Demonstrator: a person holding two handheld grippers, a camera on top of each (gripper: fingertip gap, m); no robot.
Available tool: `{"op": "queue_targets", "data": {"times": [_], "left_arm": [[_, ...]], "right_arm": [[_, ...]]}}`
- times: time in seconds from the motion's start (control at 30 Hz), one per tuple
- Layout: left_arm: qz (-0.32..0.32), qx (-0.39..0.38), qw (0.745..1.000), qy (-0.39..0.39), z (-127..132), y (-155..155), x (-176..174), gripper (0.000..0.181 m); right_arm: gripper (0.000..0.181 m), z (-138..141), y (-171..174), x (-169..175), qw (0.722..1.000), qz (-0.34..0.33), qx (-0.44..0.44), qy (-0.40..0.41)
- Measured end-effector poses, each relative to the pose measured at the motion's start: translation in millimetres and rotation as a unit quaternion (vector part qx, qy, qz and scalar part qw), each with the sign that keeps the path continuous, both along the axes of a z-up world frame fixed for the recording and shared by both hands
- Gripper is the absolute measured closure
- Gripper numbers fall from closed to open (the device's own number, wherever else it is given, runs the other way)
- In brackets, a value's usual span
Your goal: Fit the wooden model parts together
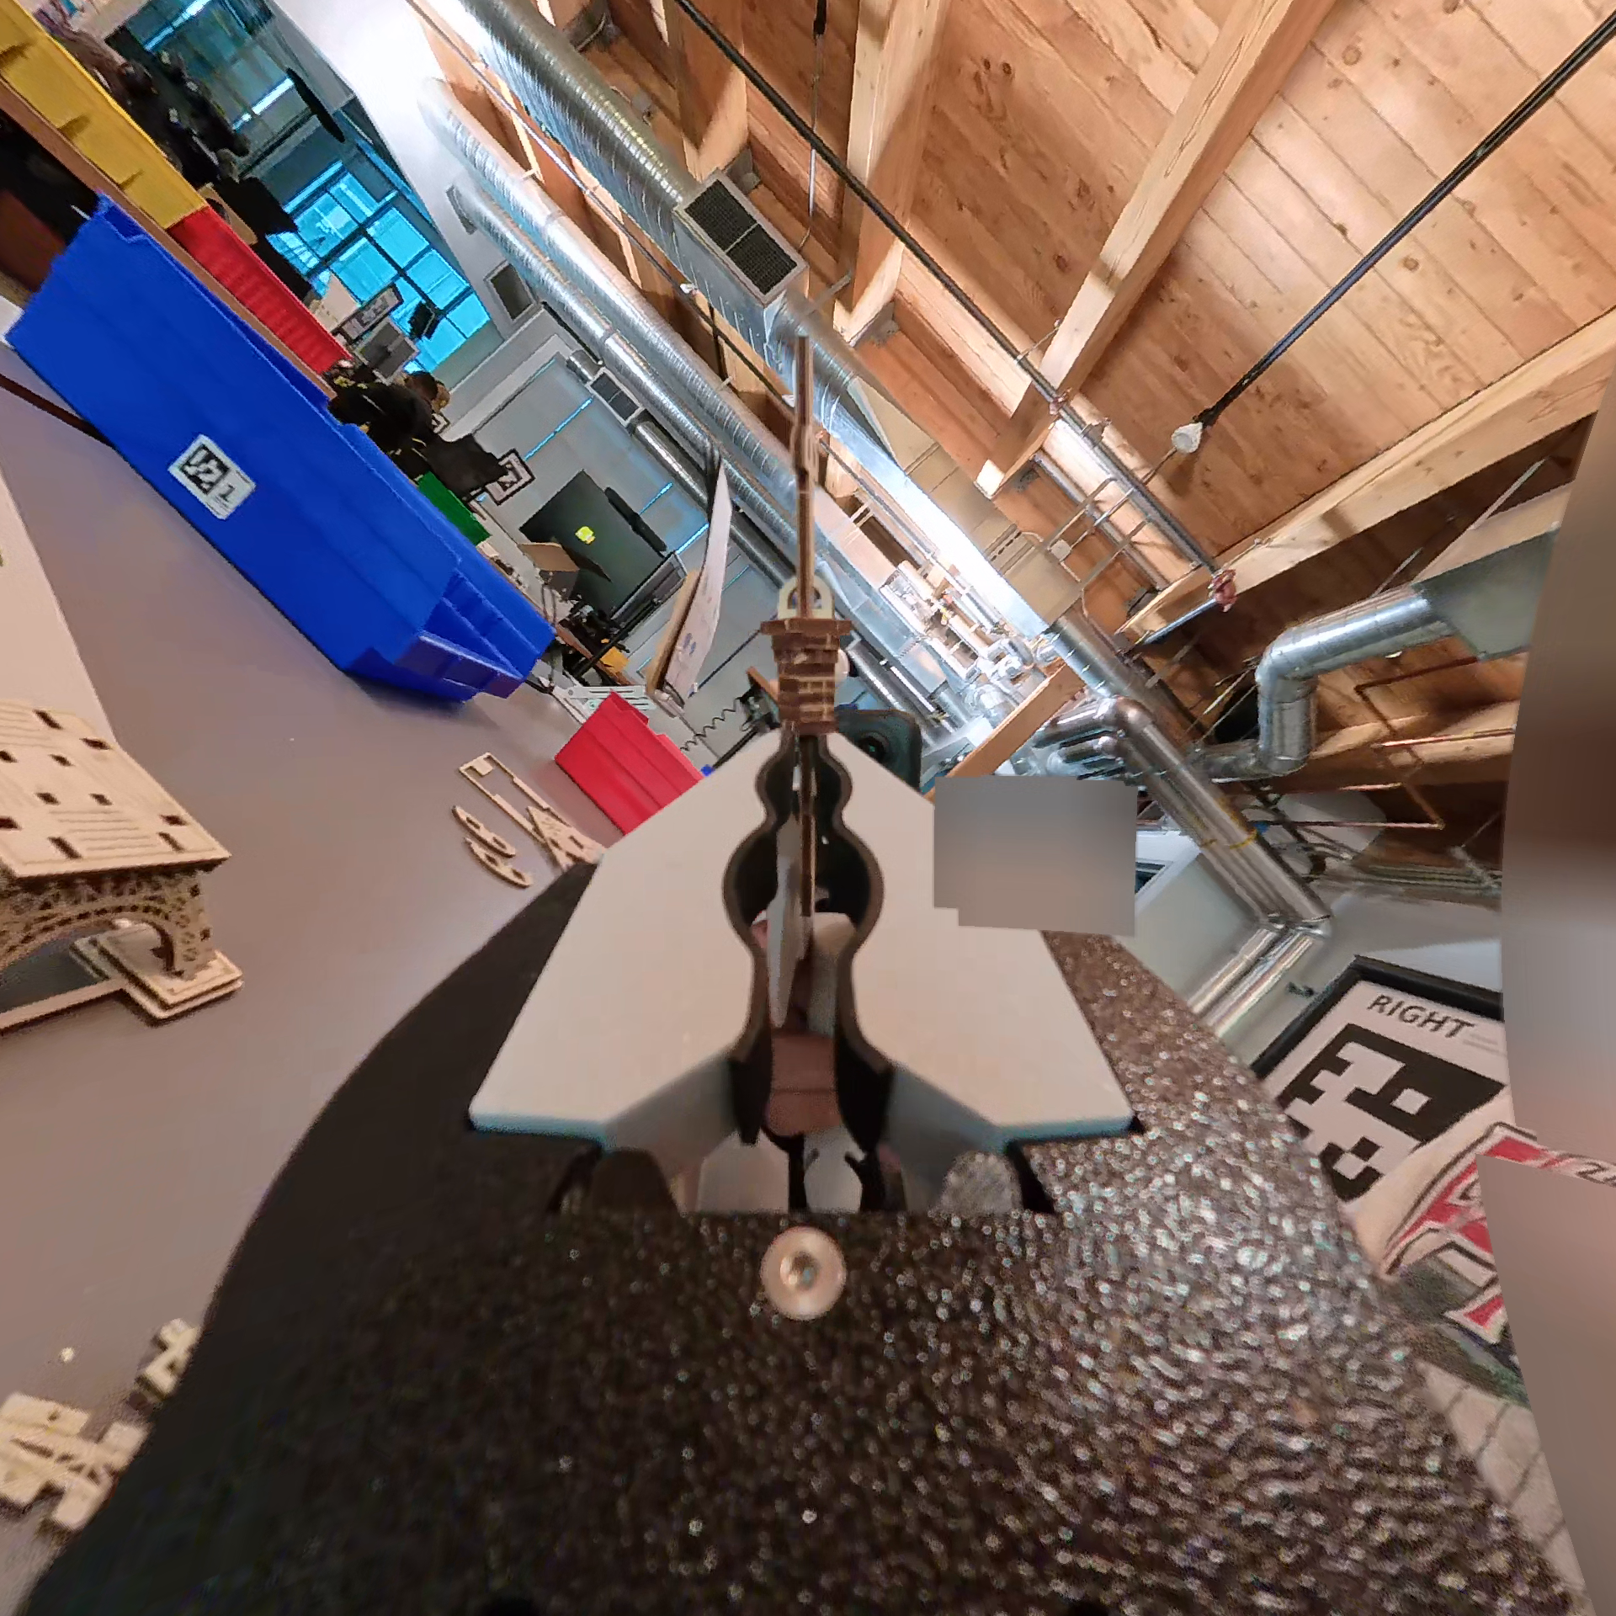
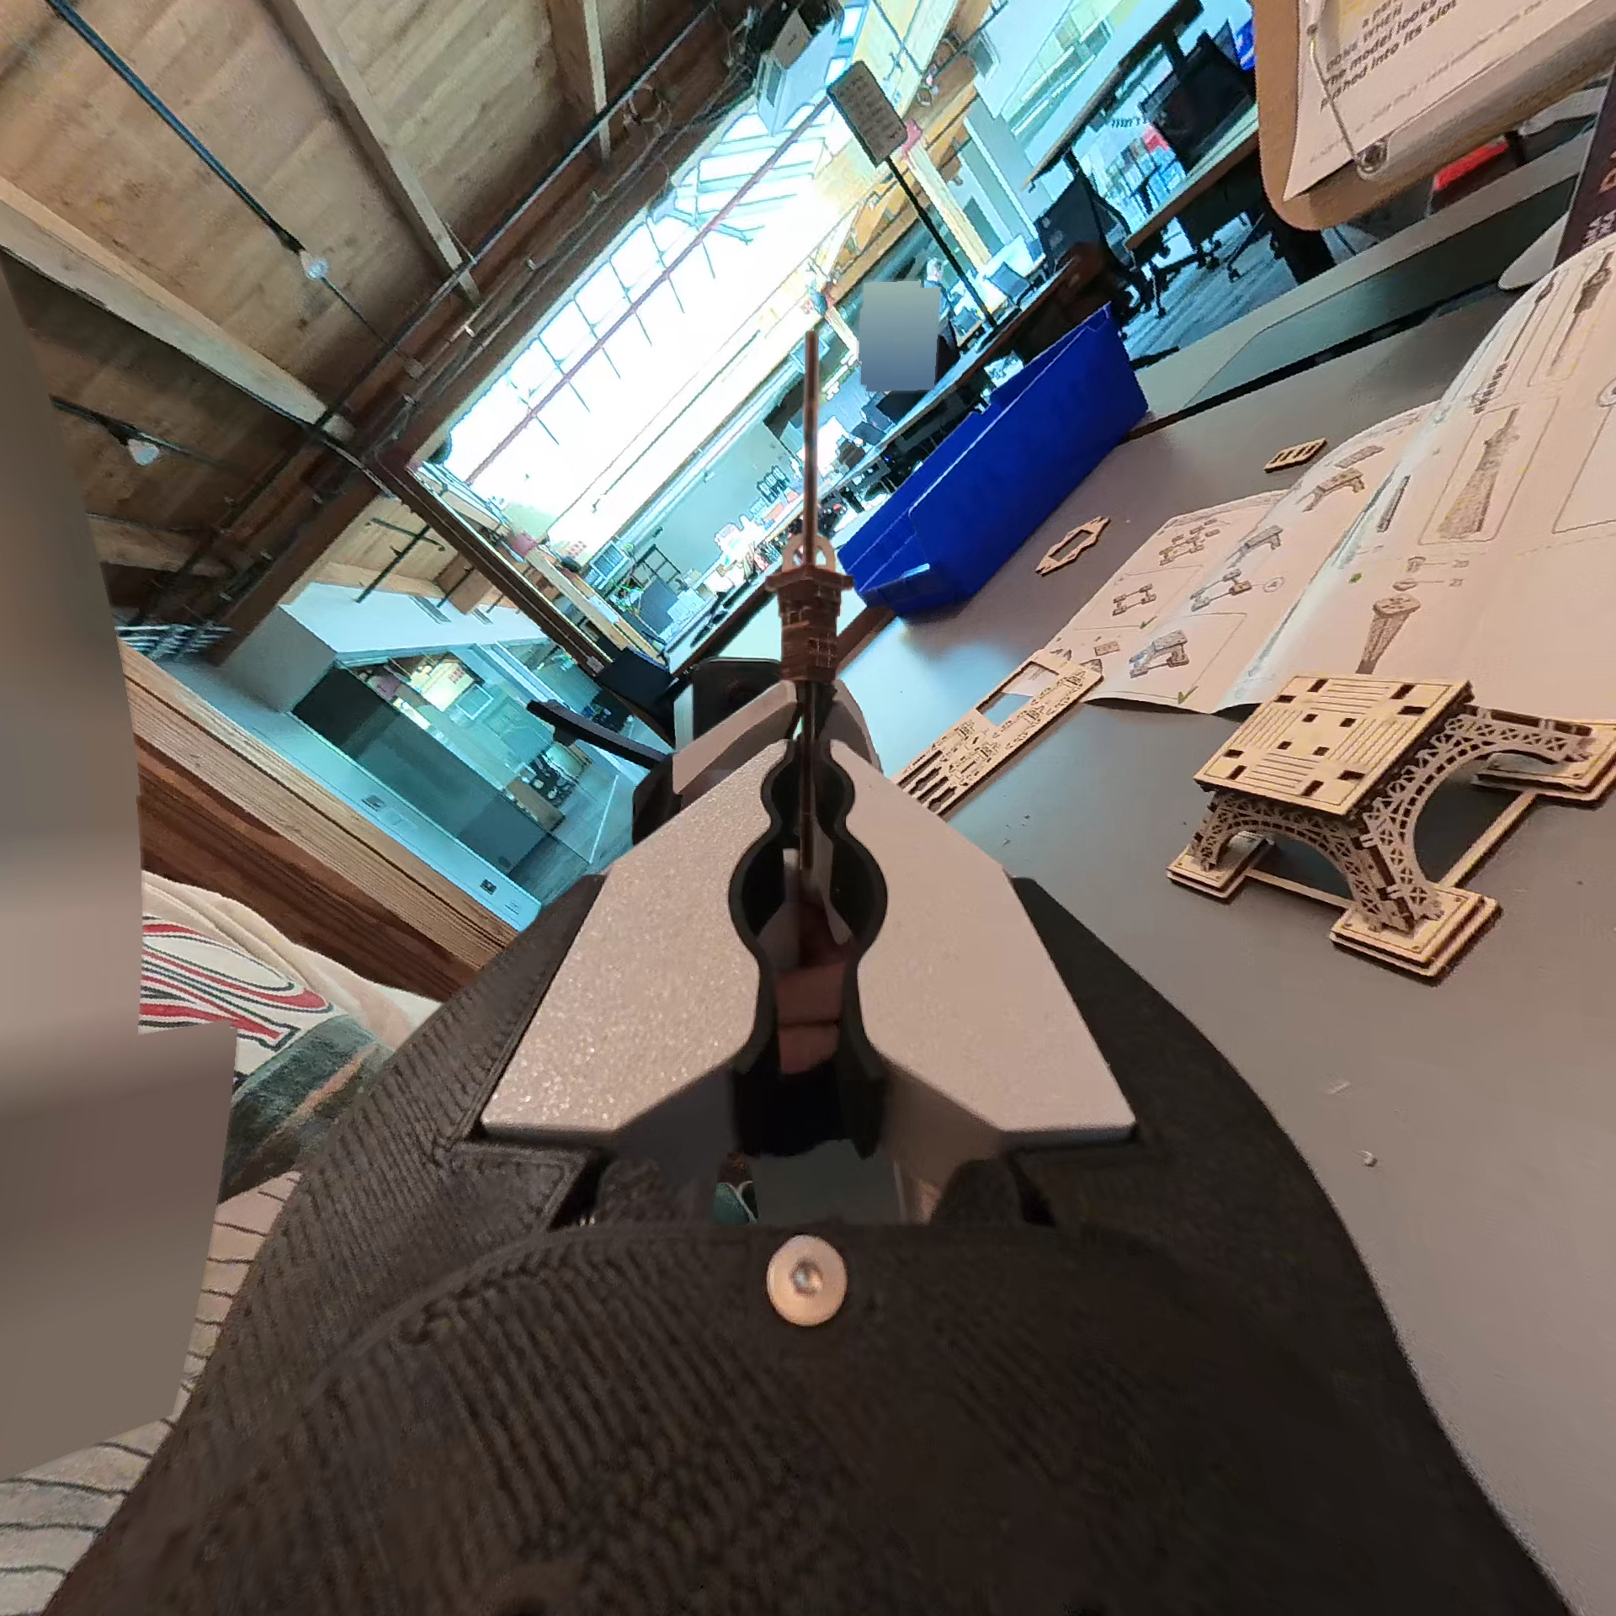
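Both tongs, left gripper (image 1: 800, 769) and right gripper (image 2: 809, 752), clamp the same spire piece (image 1: 803, 665), raised off the table (image 1: 289, 743), probably steadying it for fitting onto the tower base (image 2: 1338, 769).

Wooden spire piece (image 1: 806, 665) upright, pinched; lattice tower base (image 2: 1364, 787) on table.

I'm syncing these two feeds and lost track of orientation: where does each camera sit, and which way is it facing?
Left wrist view: sits behind the left hand-held gripper, tilted up toward ceiling beams; it is shut on the wooden spire piece; tower base at left.
Right wrist view: sits behind the right hand-held gripper, tilted up toward windows; it is shut on the same spire piece; a striped sleeve shows.
Shared: spire piece, tower base, blue bin.
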State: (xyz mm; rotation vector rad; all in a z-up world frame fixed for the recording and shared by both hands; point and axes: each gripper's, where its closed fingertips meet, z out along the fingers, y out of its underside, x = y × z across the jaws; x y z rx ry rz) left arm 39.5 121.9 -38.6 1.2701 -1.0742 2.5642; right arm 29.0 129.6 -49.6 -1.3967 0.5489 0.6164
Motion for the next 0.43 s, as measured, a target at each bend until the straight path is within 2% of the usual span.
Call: {"op": "queue_targets", "data": {"times": [0.03, 0.17, 0.3, 0.4, 0.43], "left_arm": [[-0.003, -0.005, 1.0, -0.002, 0.8, -0.1, -0.9, 0.181], [-0.03, -0.021, 0.998, -0.045, 9.3, -0.5, -8.9, 0.181], [-0.057, -0.049, 0.993, -0.086, 19.8, 4.4, -15.7, 0.181], [-0.079, -0.106, 0.986, -0.105, 31.1, 14.9, -20.5, 0.181], [-0.091, -0.118, 0.983, -0.111, 33.1, 16.4, -22.7, 0.181]], "right_arm": [[0.18, 0.9, -0.2, -0.8, 1.0, -0.001, 0.002, -0.001], [0.18, 7.7, 0.3, -7.2, 1.0, 0.0, 0.0, -0.023], [0.18, 17.5, 5.1, -12.8, 0.996, -0.02, -0.032, -0.086], [0.171, 17.7, 12.5, -21.1, 0.989, -0.02, -0.073, -0.129], [0.174, 18.6, 15.1, -24.1, 0.985, -0.021, -0.083, -0.147]]}}
